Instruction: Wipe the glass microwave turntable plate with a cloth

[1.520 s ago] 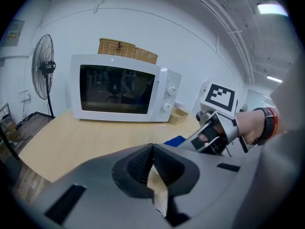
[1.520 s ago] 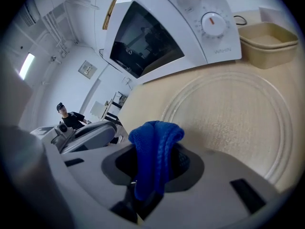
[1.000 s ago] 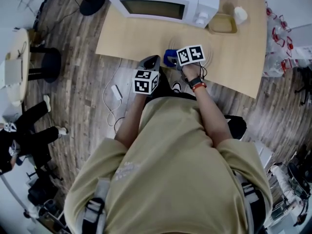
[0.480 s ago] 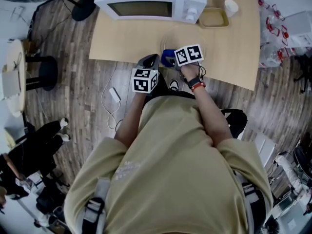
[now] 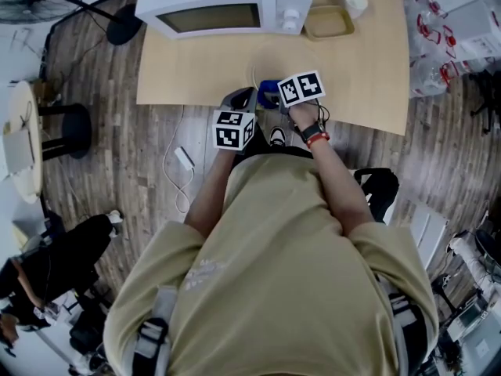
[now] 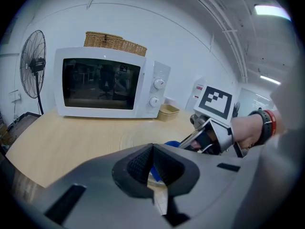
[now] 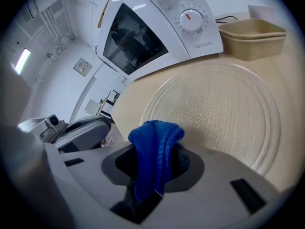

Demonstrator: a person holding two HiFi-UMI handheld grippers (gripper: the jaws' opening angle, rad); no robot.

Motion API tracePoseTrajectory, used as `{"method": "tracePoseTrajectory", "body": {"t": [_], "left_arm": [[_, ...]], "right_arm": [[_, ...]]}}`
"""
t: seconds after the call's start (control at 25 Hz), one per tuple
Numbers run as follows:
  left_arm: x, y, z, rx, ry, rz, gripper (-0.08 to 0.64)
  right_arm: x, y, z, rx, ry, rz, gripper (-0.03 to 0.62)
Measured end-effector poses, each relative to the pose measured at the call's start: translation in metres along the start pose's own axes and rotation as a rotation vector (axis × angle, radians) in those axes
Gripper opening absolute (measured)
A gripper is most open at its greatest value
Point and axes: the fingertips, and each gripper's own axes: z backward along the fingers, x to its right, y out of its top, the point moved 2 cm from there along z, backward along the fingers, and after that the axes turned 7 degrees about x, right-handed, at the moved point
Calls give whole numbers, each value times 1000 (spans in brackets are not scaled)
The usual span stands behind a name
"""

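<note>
The clear glass turntable plate (image 7: 224, 113) lies flat on the wooden table (image 5: 368, 77) in front of the microwave (image 5: 223, 6). My right gripper (image 7: 155, 159) is shut on a blue cloth (image 7: 155, 137), which bunches up between the jaws at the plate's near rim. The head view shows the cloth (image 5: 268, 92) just ahead of the right gripper's marker cube. My left gripper (image 6: 152, 163) is shut with nothing between its pads. It hangs at the table's near edge, left of the plate (image 6: 138, 138) and apart from it.
A beige tray (image 5: 329, 22) and a white cup (image 5: 355, 1) stand right of the microwave. A wicker basket (image 6: 114, 43) rests on top of it. A standing fan (image 6: 31, 66) is off the table's left end. Cables and a power strip (image 5: 184, 157) lie on the floor.
Both grippers and the cloth hold nearly the same place. The head view has shifted, so the table and microwave sit further left in the picture.
</note>
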Motion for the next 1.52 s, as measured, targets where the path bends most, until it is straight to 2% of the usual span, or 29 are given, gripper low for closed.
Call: {"method": "tracePoseTrajectory", "body": {"t": [0.4,1.12,1.52], "left_arm": [[10,1,-8,4,-24,5,18],[41,12,-30,2,-113,-23,18],[45,11,-35,-4,-134,-22,18]], "right_arm": [[12,-4,15,-3,-33,3,130],[57,-11,64,28,-144,-75,130],[77,-18,87,21,-185,-93,132]]}}
